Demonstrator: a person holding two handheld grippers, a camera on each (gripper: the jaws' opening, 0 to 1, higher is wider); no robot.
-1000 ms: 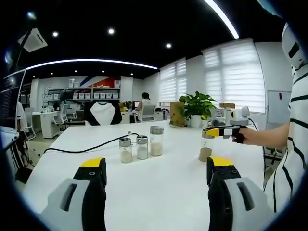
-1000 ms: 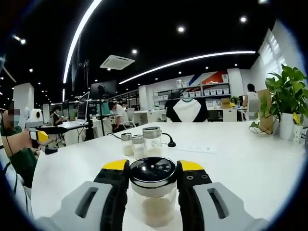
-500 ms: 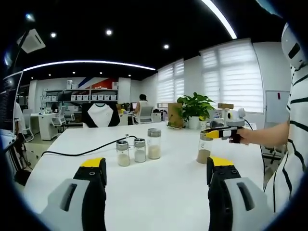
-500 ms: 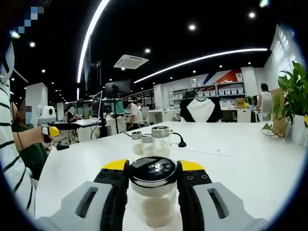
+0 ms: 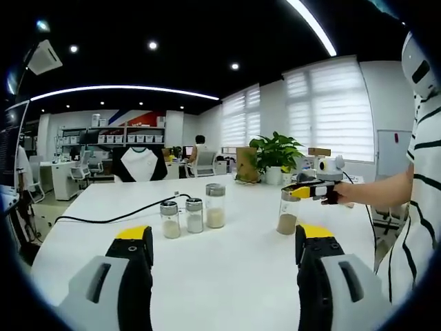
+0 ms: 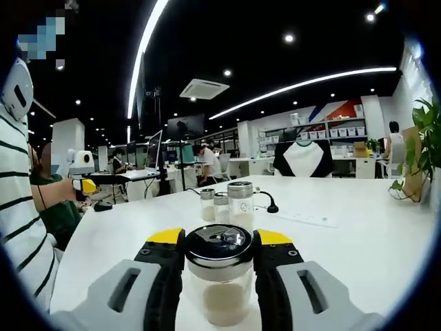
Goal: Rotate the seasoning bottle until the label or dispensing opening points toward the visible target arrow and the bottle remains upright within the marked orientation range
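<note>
1. Open-plan office surrounds a long white table [image 5: 227, 269]; window blinds and a potted plant [image 5: 275, 153] stand at the far end, at about 1 o'clock in the left gripper view.
2. Right gripper [image 6: 219, 258] is clamped on the seasoning bottle [image 6: 220, 276], its yellow-tipped jaws pressed to either side of the chrome lid; the glass body holds pale powder and stands upright.
3. From the left gripper view, that bottle [image 5: 287, 214] sits on the table at 2 o'clock, with the right gripper [image 5: 303, 191] at its lid and a hand [image 5: 337, 194] behind.
4. Left gripper [image 5: 224, 241] has its jaws wide apart, nothing between them.
5. Three other shakers [image 5: 189, 215] stand in a row at 11 o'clock, beside a black cable [image 5: 117, 215].
6. A striped sleeve [image 6: 21, 227] shows at 9 o'clock in the right gripper view.
</note>
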